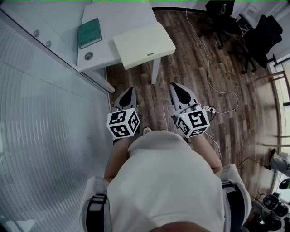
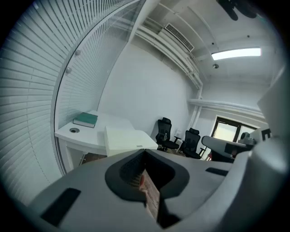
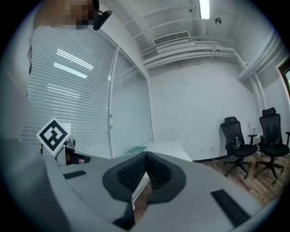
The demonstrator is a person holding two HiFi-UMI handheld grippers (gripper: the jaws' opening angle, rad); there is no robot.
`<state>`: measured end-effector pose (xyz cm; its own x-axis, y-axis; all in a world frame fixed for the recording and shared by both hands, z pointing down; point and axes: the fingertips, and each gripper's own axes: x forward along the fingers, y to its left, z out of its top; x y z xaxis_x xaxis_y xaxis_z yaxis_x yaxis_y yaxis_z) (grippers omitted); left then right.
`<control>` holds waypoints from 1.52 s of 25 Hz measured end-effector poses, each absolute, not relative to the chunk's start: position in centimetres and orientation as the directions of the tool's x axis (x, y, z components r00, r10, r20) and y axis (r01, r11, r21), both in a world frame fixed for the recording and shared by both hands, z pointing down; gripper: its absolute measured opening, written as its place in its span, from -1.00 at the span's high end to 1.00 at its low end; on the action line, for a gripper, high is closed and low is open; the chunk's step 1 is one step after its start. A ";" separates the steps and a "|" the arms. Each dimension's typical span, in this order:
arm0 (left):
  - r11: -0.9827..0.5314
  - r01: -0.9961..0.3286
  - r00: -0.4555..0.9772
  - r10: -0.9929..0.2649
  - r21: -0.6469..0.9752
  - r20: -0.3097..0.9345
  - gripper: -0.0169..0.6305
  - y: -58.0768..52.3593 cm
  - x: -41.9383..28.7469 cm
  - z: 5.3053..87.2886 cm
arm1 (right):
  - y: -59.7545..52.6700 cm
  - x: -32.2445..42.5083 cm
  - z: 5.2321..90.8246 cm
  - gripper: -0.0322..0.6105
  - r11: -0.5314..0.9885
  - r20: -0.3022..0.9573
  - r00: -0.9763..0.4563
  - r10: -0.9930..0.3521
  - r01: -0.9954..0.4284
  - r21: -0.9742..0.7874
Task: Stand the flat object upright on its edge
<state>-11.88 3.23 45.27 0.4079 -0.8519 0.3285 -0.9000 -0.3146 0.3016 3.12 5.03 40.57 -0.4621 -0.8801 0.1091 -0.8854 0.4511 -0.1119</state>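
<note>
Head view: green book (image 1: 89, 32) flat on desk (image 1: 122, 13) (cover up).
Left gripper (image 1: 131, 89): jaws together, empty, short of desk.
Right gripper (image 1: 174, 84): jaws together, empty.

- You face a white counter (image 1: 118, 18) beside the glass wall.
- On it you see a green book (image 1: 89, 32), a round grommet (image 1: 89, 56) and a cream flat box (image 1: 143, 44).

Left tongs (image 1: 129, 90), right tongs (image 1: 175, 86) (both closed)

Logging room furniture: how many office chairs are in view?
2. Both stand by the far wall: the left chair and, beside it, the right chair. Others may be hidden.
</note>
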 end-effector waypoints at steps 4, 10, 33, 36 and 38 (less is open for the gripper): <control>-0.314 -0.902 0.404 -0.856 0.297 0.322 0.89 3.9 -11.7 44.6 | 5.2 3.3 40.4 0.84 0.468 0.109 -0.480 -0.871 -0.876 -0.121; -0.330 -0.899 0.415 -0.850 0.286 0.324 0.89 4.0 -11.7 44.3 | 5.2 2.1 40.4 0.84 0.501 0.119 -0.517 -0.847 -0.853 -0.144; -0.364 -0.874 0.465 -0.818 0.322 0.340 0.89 4.5 -12.4 45.3 | 6.9 1.7 40.6 0.84 0.425 0.131 -0.463 -0.877 -0.873 -0.239; -0.353 -0.874 0.462 -0.817 0.335 0.345 0.89 4.3 -12.6 45.7 | 6.7 1.5 40.9 0.84 0.426 0.142 -0.464 -0.874 -0.875 -0.231; -0.347 -0.875 0.459 -0.815 0.337 0.354 0.89 4.2 -12.7 46.0 | 6.4 1.4 41.0 0.84 0.429 0.145 -0.466 -0.873 -0.874 -0.229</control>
<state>-12.68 4.22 45.98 0.4589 -0.8150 0.3538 -0.8754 -0.3466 0.3370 1.39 6.37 40.99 -0.4660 -0.8728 0.1452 -0.8740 0.4285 -0.2293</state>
